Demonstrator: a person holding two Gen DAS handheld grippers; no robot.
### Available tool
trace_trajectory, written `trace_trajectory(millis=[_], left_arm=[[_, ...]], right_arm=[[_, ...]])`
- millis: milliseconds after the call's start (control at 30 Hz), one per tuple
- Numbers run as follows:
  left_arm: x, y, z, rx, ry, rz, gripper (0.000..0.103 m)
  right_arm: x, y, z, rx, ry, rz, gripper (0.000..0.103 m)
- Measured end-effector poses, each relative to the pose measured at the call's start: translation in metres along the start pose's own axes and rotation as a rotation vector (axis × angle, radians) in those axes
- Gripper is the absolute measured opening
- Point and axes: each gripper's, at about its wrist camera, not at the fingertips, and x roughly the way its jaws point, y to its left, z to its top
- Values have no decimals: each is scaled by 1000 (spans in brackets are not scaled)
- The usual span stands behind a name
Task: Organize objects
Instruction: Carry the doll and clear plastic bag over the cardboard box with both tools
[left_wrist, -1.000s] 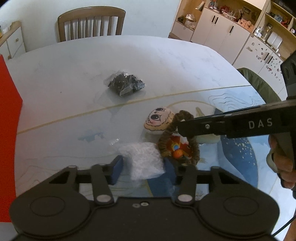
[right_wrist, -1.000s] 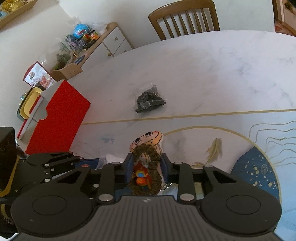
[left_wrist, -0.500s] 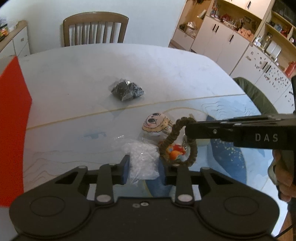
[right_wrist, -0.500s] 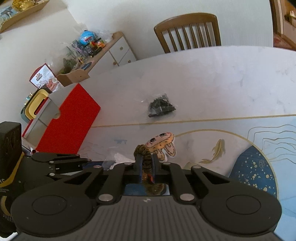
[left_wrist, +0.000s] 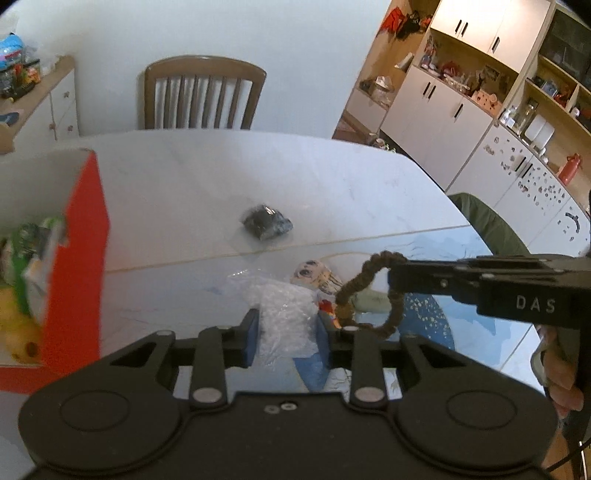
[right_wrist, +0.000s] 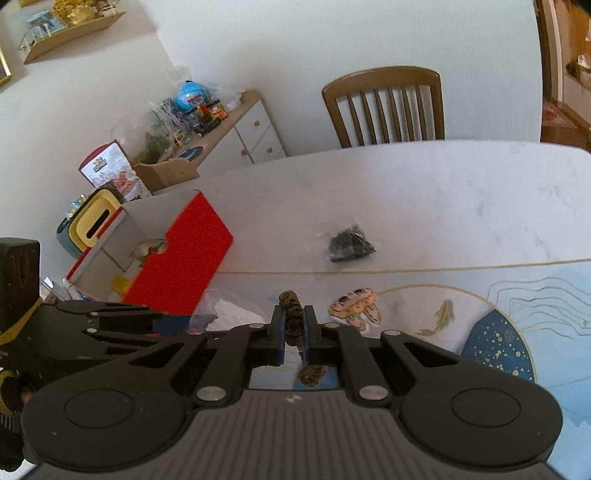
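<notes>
Left wrist view: the left gripper (left_wrist: 286, 334) pinches a clear plastic bag (left_wrist: 284, 317) above the table's (left_wrist: 184, 192) near edge, while the right gripper (right_wrist: 293, 332) clamps a brown braided loop (right_wrist: 293, 321) (perhaps a keychain). A black packet (left_wrist: 266, 226) lies mid-table; the red box (left_wrist: 79, 266) stands at the left edge.

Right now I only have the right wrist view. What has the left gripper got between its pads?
Observer: The left gripper is shut on a crinkly white plastic bag.
Operator: Anything on the braided loop under my right gripper?
Observer: A small red-orange piece shows beside the lower part of the braided loop that the right gripper pinches. I cannot tell if it is attached.
Operator: Red box contents?
Observer: The red box is open on top, with green packets and something yellow inside.
</notes>
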Motion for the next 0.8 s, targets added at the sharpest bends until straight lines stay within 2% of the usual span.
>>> trace_trajectory(millis=[367,800], left_arm=[[-54,52,21,-34,-38,62,30],[-99,125,43,-32,-71,129,30]], right_arm=[[-15,74,19,-104,-37,10,9],[5,160,46,-204,-68,14,9]])
